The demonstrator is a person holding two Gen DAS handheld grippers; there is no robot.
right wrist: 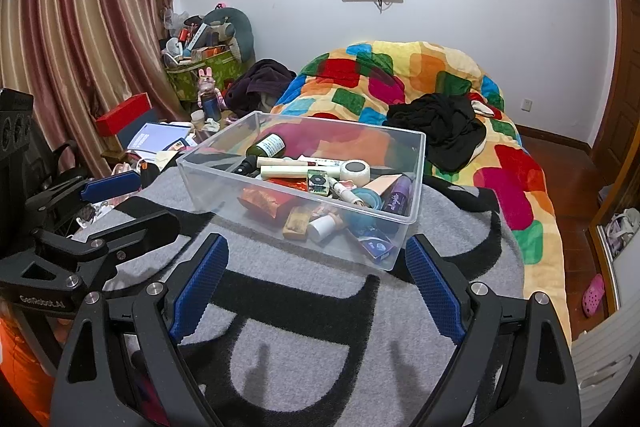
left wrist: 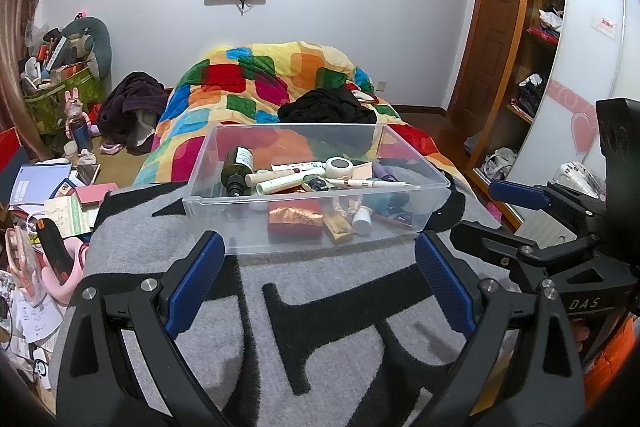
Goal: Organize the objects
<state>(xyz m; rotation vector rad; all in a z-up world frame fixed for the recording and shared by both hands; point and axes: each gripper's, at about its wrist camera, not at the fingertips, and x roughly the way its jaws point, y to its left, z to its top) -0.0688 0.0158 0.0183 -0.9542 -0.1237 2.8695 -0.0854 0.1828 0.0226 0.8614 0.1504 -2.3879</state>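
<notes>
A clear plastic bin (left wrist: 208,187) (right wrist: 416,171) sits on a grey and black blanket (left wrist: 320,327) (right wrist: 304,339) on the bed. It holds several small items: a dark green bottle (left wrist: 237,167) (right wrist: 266,147), white tubes (left wrist: 280,183), a red and gold packet (left wrist: 295,221) (right wrist: 266,202), a small white bottle (left wrist: 363,219) (right wrist: 323,227) and a purple tube (right wrist: 397,195). My left gripper (left wrist: 320,277) is open and empty just in front of the bin. My right gripper (right wrist: 316,281) is open and empty in front of the bin too, and shows at the right of the left wrist view (left wrist: 480,215).
A colourful patchwork quilt (left wrist: 256,79) (right wrist: 440,75) with black clothing (left wrist: 326,107) (right wrist: 440,127) lies behind the bin. Cluttered books and boxes (left wrist: 52,195) (right wrist: 160,139) lie left of the bed. A wooden wardrobe (left wrist: 532,47) stands at the right.
</notes>
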